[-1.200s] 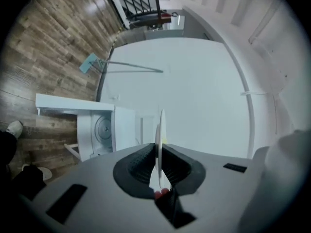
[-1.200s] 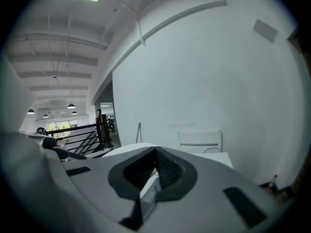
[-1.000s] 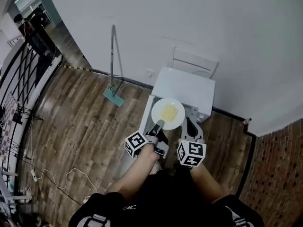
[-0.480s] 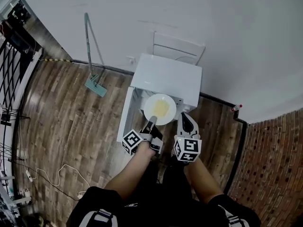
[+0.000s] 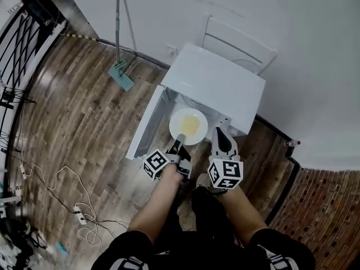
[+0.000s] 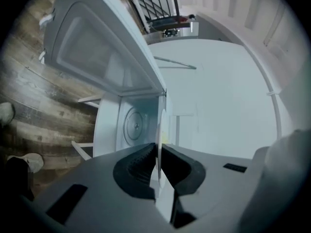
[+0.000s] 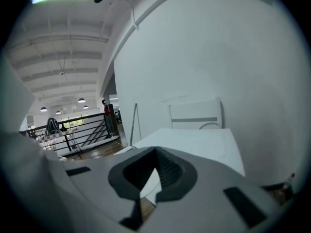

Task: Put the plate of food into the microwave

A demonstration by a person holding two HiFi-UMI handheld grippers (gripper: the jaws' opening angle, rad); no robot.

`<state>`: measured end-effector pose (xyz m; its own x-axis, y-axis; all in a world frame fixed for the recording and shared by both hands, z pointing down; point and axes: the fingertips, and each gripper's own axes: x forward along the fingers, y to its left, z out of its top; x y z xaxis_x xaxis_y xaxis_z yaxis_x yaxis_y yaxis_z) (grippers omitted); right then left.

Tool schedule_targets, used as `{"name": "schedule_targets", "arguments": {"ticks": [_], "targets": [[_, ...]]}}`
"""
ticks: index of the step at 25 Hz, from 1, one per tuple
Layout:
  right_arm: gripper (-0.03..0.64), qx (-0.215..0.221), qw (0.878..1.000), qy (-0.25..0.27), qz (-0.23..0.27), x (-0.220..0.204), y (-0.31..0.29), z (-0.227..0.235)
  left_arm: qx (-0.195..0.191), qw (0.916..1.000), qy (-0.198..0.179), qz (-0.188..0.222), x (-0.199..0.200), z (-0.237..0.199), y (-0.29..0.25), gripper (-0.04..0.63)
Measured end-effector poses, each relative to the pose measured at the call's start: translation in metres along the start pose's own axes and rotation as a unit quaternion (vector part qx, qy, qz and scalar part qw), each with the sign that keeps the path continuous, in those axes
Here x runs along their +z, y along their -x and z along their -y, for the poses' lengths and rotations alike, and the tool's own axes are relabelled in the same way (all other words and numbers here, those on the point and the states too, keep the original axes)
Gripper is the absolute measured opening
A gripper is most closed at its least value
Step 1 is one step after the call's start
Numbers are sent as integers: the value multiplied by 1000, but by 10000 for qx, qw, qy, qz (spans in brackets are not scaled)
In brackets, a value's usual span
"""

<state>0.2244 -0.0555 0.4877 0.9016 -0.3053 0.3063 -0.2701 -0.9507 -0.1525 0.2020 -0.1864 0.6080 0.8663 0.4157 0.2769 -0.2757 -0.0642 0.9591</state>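
Door [image 5: 145,129] of the microwave [image 5: 219,83] is already swung open, toward 9 o'clock of the cavity. The left gripper [image 5: 180,138] is clamped on the near rim of the plate [image 5: 188,125], jaws almost together with only the thin rim between them. The food [image 5: 191,124], a yellow patch, sits mid-plate. The plate is carried level at the cavity mouth, at 12 o'clock from the left gripper and just under the front edge of the microwave top. The right gripper [image 5: 220,135] is at 3 o'clock of the plate, jaws together, holding nothing and clear of the plate. In the left gripper view the turntable [image 6: 134,125] is bare. Judged about halfway: left to do is push the plate in, set it on the turntable and let go.
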Motion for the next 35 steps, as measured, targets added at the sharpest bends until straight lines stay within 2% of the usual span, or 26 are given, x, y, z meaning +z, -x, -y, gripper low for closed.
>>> {"name": "schedule_targets", "arguments": {"ticks": [4,7,13,16,20,26,30,35], "targets": [[6,299,9994,42,159,-57,-21,-4,-63,9998,-98,-179,6,-53,-35,21],[6,251,9992,55,305,-105,-44,11,-200,9984,-265,-466,11,-86,-74,20],[6,315,9985,49,449,-176,-88,40,-498,9886,-712,-1233,18,-122,-144,15],[6,323,9963,305,737,-190,-100,45,-570,9850,-958,-1315,30,-126,-164,15],[6,214,9939,372,1017,-202,-100,49,-635,9845,-1067,-1242,47,-124,-182,15],[6,151,9952,106,961,-225,-87,52,-329,9844,-1195,-1249,53,-118,-210,15],[6,75,9942,127,1064,-226,-80,57,-221,9792,-1459,-1391,47,-106,-235,17],[6,-198,9933,-165,1129,-235,-74,73,29,9747,-1770,-1362,48,-99,-265,18]]}}
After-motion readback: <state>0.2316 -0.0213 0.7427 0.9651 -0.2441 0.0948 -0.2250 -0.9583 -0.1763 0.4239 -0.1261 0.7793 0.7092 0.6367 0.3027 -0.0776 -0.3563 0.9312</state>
